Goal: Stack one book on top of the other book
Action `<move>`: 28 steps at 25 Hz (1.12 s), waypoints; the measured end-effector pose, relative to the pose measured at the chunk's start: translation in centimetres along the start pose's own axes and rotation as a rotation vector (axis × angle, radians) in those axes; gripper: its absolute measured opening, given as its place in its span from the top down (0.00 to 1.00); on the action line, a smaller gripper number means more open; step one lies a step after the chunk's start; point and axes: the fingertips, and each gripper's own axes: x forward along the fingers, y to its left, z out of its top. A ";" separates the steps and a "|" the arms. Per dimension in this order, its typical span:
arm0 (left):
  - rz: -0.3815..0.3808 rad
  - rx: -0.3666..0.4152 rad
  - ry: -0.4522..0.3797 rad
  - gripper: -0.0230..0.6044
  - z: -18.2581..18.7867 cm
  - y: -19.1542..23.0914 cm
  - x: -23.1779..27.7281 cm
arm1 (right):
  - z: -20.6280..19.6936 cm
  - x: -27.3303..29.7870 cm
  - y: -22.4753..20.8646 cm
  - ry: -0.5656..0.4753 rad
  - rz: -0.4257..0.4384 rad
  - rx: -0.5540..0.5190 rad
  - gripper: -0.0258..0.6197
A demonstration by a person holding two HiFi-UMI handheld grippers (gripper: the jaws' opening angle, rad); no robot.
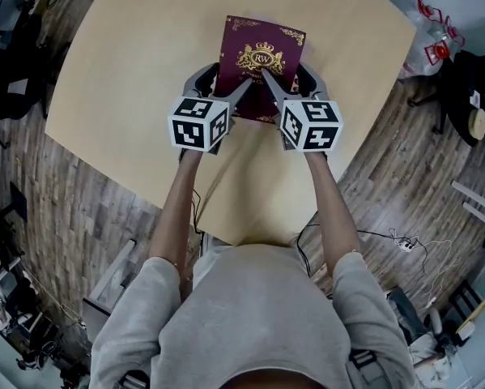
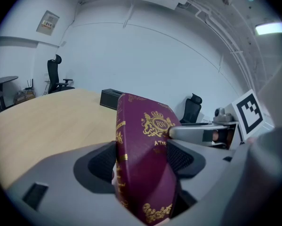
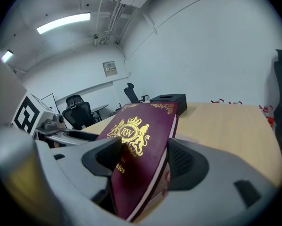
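**While both grippers clamp one book, the stack is unconfirmed**

Although we have the maroon book firmly in hand, we can't call the task done. The left gripper is closed on its near-left corner and the right gripper on its near-right corner. Both hold the same book, jaws fairly wide around its thickness. It sits over the far middle of the wooden table, gold crest up. We can't tell whether it hangs just above the top or rests on something.

Re the second book: the head view shows one cover only, and no other book elsewhere on the table. The right gripper view shows a white page edge under the cover, w/ a strip of patterned dark red below. That could be this book's back cover or a second book underneath; we can't say which. Our est.: set-down may be close, and release plus pull-back are left either way.

Views differ. The head view gives the layout, i.e. both grippers side by side at the book's near edge. The left gripper view adds the spine w/ gold bands and the right gripper's finger lying on the cover by the crest. Both gripper views show a black box near the table's far edge, barely in frame from the head, plus office chairs behind.
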 end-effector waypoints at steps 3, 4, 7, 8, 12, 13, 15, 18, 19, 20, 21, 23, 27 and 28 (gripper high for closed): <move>0.001 -0.012 0.002 0.42 -0.2 0.3 0.5 | -0.4 0.6 -0.3 0.018 0.002 0.011 0.51; 0.002 -0.014 0.003 0.42 -0.3 0.4 0.6 | -0.5 0.8 -0.4 0.024 0.003 0.014 0.51; 0.005 -0.007 0.013 0.42 -0.3 0.6 1.1 | -0.8 1.3 -0.7 0.043 0.006 0.023 0.51; 0.006 -0.004 0.016 0.42 -0.4 0.7 1.2 | -0.9 1.5 -0.9 0.049 0.006 0.028 0.51; 0.006 -0.002 0.030 0.42 -0.7 1.0 1.9 | -1.6 2.2 -1.4 0.073 0.005 0.059 0.51; 0.007 -0.001 0.034 0.42 -0.8 1.1 2.1 | -1.8 2.4 -1.5 0.080 0.006 0.068 0.51; 0.010 -0.003 0.039 0.43 -0.9 1.2 2.3 | -2.0 2.6 -1.7 0.094 0.010 0.085 0.51; 0.016 -0.006 0.040 0.43 -0.9 1.3 2.5 | -2.3 3.0 -1.9 0.113 0.015 0.106 0.51; 0.017 -0.007 0.040 0.43 -1.0 1.4 2.6 | -2.3 3.1 -1.9 0.119 0.016 0.112 0.51; 0.018 -0.009 0.040 0.43 -1.0 1.4 2.6 | -2.4 3.1 -1.9 0.125 0.018 0.117 0.51; 0.018 -0.010 0.040 0.43 -1.0 1.4 2.7 | -2.5 3.2 -2.0 0.131 0.019 0.121 0.51; 0.017 -0.013 0.040 0.43 -1.1 1.4 2.7 | -2.6 3.2 -2.0 0.139 0.022 0.124 0.51; 0.017 -0.015 0.039 0.43 -1.1 1.5 2.7 | -2.6 3.3 -2.0 0.145 0.023 0.122 0.51; 0.018 -0.015 0.038 0.43 -1.0 1.5 2.7 | -2.5 3.3 -2.0 0.144 0.024 0.123 0.51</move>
